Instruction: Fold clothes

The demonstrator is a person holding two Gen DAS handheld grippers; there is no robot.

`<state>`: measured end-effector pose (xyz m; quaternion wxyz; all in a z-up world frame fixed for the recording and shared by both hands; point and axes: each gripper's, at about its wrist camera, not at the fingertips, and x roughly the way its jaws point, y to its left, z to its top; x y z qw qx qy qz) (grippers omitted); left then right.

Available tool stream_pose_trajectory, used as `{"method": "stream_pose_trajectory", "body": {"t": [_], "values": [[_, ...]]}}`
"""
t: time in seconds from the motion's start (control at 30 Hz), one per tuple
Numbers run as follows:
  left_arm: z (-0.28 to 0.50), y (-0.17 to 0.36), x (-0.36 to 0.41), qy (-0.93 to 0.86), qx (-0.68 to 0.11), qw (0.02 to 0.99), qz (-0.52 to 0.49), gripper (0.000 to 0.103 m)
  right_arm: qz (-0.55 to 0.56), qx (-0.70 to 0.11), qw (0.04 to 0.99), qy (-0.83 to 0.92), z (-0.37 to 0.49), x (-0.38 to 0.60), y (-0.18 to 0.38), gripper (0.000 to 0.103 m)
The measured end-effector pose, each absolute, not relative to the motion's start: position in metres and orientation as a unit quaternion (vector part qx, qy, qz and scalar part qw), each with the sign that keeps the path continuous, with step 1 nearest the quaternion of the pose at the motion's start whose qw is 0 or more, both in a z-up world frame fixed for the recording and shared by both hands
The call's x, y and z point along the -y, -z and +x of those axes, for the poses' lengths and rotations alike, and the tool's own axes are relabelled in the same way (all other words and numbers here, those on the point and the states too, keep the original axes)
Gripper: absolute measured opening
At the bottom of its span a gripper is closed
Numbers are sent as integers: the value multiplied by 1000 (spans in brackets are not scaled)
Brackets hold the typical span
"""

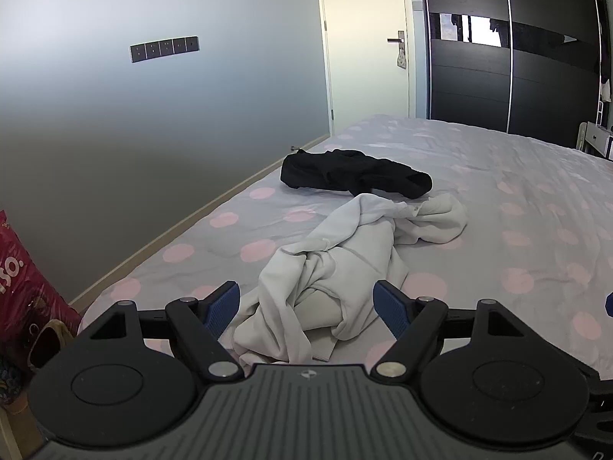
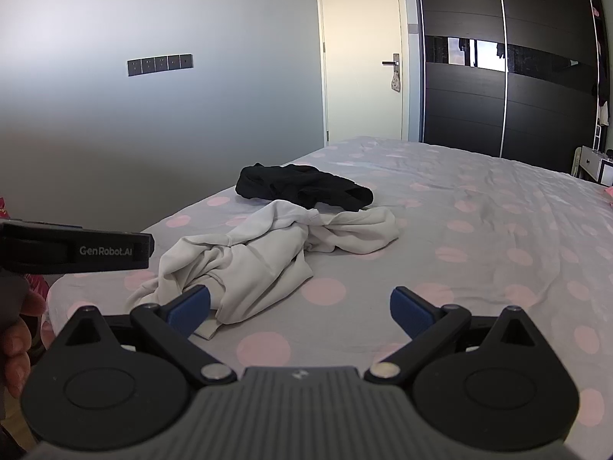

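white garment (image 1: 337,264): crumpled heap near the bed's (image 1: 517,191) near edge, toward its left side; black garment (image 1: 352,174) just beyond it.
long axis: runs from the near edge away toward the far right.
left gripper (image 1: 306,308): fingers spread wide, empty; near end of the heap lies straight ahead between them.
right gripper (image 2: 300,308): fingers apart, empty; heap lies ahead-left, by its left finger.
nearer: left, by my reading.

Crumpled white garment (image 1: 345,264) near bed edge; black one (image 1: 354,174), perhaps trousers, beyond.
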<state>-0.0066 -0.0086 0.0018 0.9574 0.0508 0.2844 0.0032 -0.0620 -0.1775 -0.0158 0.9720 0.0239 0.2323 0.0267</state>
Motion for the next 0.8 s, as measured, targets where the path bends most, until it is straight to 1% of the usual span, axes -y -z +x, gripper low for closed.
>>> {"method": "stream_pose_trajectory", "body": {"t": [0.8], "values": [[-5,0,12,-6,-294,954,55,76,18,-241,970,-32,-62,176,19,101]]}}
